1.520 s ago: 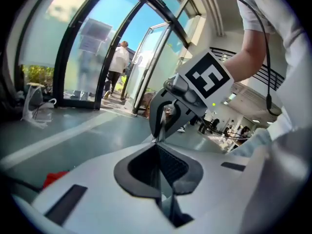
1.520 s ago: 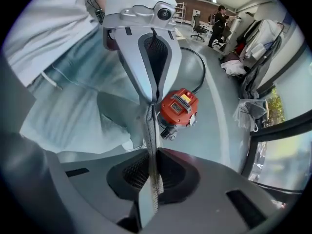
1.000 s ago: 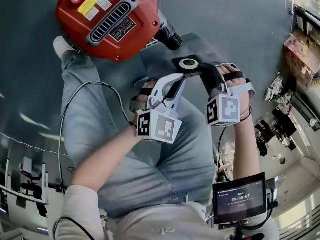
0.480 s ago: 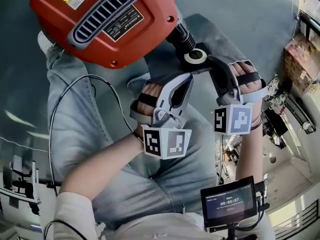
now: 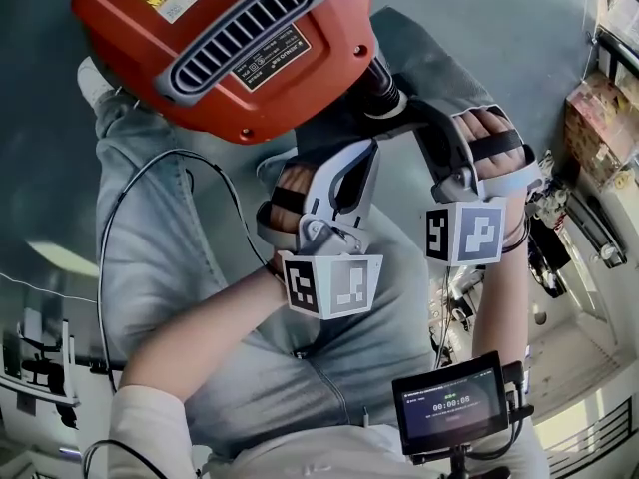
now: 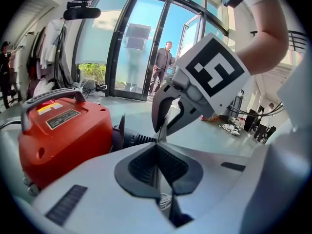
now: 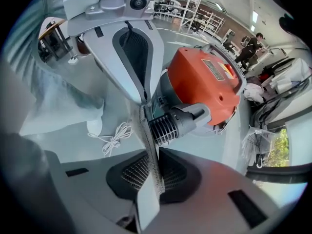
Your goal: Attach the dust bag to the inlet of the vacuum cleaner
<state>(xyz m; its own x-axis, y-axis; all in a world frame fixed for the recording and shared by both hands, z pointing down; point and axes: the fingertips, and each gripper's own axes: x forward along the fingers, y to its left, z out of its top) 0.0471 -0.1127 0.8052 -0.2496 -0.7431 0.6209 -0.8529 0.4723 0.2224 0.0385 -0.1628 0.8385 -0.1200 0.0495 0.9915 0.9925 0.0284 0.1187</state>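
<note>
Grey polished floor lies under a seated person in jeans, with glass doors far beyond the left gripper's tips. That left gripper is clenched, a thin edge of the dust bag standing up between its meeting jaws. Just beside it, tips nearly touching, the right gripper points down and grasps a grey felt-like strip of the same bag, which runs straight through its pads. Directly ahead of both sets of tips sits the black ribbed inlet of the red vacuum cleaner. Left of the right gripper's jaws, a white cord lies coiled on the floor.
</note>
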